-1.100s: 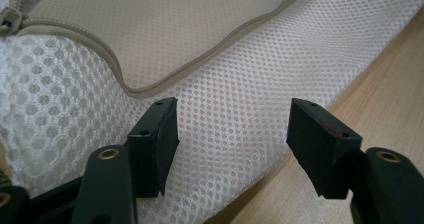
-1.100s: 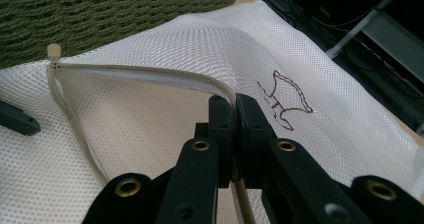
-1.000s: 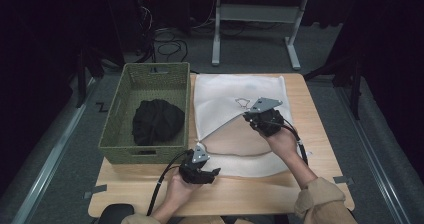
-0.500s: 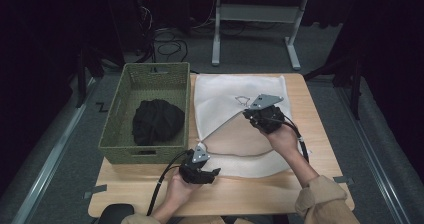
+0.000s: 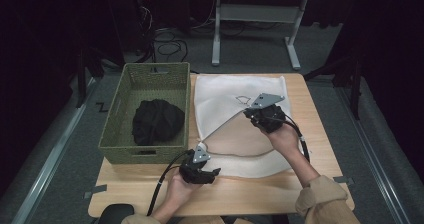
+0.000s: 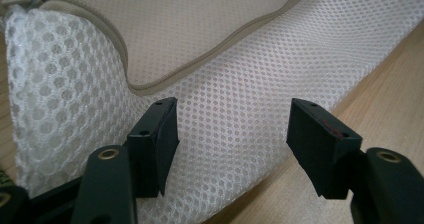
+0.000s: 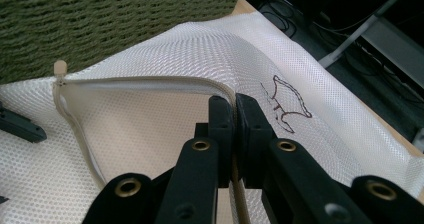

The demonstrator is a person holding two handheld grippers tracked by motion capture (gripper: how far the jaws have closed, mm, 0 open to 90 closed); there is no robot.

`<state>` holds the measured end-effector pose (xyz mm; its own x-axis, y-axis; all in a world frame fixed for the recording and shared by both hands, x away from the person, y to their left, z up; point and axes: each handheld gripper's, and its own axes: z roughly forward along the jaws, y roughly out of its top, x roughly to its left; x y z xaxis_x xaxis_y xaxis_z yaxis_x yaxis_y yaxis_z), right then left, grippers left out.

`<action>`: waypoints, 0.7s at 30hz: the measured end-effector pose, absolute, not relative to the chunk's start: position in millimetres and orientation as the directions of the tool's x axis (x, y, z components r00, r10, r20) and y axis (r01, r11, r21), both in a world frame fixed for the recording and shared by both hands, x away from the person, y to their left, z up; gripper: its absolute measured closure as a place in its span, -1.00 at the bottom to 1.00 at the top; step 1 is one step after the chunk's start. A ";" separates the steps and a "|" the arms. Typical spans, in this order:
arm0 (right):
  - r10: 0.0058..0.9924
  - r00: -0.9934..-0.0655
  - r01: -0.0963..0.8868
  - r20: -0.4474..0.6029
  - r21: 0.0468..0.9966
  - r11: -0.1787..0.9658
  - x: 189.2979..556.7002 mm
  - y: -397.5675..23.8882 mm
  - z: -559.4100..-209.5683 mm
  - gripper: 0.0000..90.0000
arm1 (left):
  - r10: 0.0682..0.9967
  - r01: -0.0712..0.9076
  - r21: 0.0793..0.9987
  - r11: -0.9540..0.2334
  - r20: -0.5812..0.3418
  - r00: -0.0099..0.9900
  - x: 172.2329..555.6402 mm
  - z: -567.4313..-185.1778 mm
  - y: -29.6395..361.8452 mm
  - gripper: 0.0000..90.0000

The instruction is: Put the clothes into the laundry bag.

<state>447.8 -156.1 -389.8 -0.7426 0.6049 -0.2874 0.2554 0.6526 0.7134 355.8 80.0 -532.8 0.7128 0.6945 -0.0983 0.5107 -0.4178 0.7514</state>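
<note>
Looking down from the high view, a white mesh laundry bag (image 5: 240,121) lies flat on the wooden table (image 5: 325,134), just right of a green woven basket (image 5: 145,111) that holds a bundled black garment (image 5: 157,121). The bag's zipper is already undone and its upper layer is lifted back, so the mouth gapes wide; judging by this, the opening is done and the garment has yet to go in. The right gripper (image 5: 248,113) sits over the middle of the bag, its forearm slanting in from the near right corner of the table. The left gripper (image 5: 216,172) rests low at the bag's near left corner, wrist close to the table edge.

From the left gripper view, the jaws stand spread apart with nothing between them, hovering over the bag's lower mesh layer beside the beige zipper (image 6: 150,86) edge; bare wood shows on the right.

From the right gripper view, the jaws are pressed together, pinching the zippered rim of the bag and holding it raised. The zipper pull (image 7: 60,69) sits at the far end of the opening, near the basket wall, and a small dark outline print (image 7: 287,104) marks the mesh to the right of the jaws.
</note>
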 end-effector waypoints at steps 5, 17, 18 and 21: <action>0.602 -0.745 0.260 -0.286 0.708 0.657 451.6 -157.3 -393.2 0.94 | 0.695 0.515 0.755 -0.407 -0.109 0.710 356.7 -529.9 82.9 -0.17; 0.604 -0.745 0.263 -0.285 0.707 0.657 452.7 -158.2 -394.2 0.94 | 0.679 0.488 0.758 -0.432 -0.083 0.729 352.3 -518.5 80.4 -0.18; 0.602 -0.745 0.259 -0.287 0.707 0.658 453.0 -158.4 -394.7 0.94 | 0.677 0.485 0.760 -0.433 -0.081 0.731 352.2 -517.1 80.1 -0.18; 0.605 -0.744 0.264 -0.283 0.708 0.655 453.0 -158.9 -396.9 0.94 | 0.674 0.486 0.760 -0.432 -0.086 0.733 352.1 -513.6 80.2 -0.18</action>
<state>453.0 -158.9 -396.9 -0.7439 0.6053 -0.2832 0.2635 0.6551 0.7081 352.1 80.2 -513.6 0.7333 0.6744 -0.0858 0.4862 -0.4321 0.7595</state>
